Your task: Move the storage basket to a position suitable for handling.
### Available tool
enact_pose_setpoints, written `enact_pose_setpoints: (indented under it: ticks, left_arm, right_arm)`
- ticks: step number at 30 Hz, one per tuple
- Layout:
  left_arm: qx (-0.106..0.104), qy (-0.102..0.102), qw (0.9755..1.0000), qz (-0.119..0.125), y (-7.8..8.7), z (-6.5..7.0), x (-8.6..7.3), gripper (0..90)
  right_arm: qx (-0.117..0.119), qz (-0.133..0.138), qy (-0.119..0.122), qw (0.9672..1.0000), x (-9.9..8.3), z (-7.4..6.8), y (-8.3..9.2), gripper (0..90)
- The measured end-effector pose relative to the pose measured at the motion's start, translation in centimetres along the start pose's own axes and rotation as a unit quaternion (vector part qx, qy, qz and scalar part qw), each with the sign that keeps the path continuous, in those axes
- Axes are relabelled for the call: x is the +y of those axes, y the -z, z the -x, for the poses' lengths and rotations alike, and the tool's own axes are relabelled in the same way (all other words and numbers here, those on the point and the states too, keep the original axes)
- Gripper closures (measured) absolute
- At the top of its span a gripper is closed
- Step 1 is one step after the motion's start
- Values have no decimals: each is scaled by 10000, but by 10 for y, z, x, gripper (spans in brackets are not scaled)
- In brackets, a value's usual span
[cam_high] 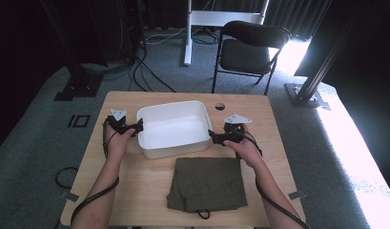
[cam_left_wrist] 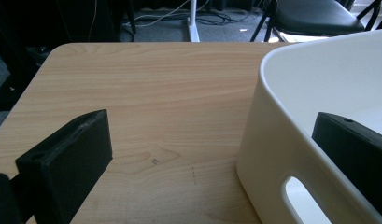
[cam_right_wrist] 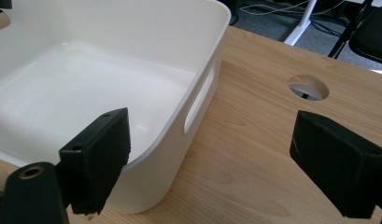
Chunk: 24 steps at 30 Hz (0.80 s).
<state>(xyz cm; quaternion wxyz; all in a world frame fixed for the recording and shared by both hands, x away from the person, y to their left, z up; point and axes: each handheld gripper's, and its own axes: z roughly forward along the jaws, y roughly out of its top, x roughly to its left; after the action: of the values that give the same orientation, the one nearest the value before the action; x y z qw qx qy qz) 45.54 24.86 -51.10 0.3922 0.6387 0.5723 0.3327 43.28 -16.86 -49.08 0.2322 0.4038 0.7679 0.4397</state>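
Note:
An empty white plastic tub [cam_high: 171,131] stands in the middle of the wooden table [cam_high: 135,181]. My left gripper [cam_high: 137,127] is open at the tub's left end. In the left gripper view [cam_left_wrist: 209,158] one jaw is outside over the wood, and the other is inside the tub wall [cam_left_wrist: 268,154] above its handle slot. My right gripper [cam_high: 212,136] is open at the tub's right end. In the right gripper view [cam_right_wrist: 219,163] one jaw is over the tub [cam_right_wrist: 86,93] and the other over the table. A folded olive-green garment [cam_high: 207,183] lies in front of the tub.
A round cable hole [cam_high: 220,106] [cam_right_wrist: 308,87] is in the table behind my right gripper. Beyond the table's far edge stand a black folding chair [cam_high: 250,47] and a white desk leg [cam_high: 187,33]. Cables run across the carpet. Black frame posts stand at both sides.

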Motion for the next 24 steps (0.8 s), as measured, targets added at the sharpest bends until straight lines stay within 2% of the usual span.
enact_pose_setpoints:
  ticks: [8, 19, 24]
  left_arm:
    - [38, -86, 10000, 32, -6, 8, 4, 11]
    - [-28, -370, 9993, -24, -20, 32, 10, 11]
    - [-45, -370, 9993, -1, -26, 39, 13, 11]
  right_arm:
    - [-75, -65, 69, 9999, -2, 2, 7, 123]
    - [-140, -30, -78, 9999, -11, 15, 19, 123]
    - [-211, -49, -56, 9998, -13, 20, 25, 123]
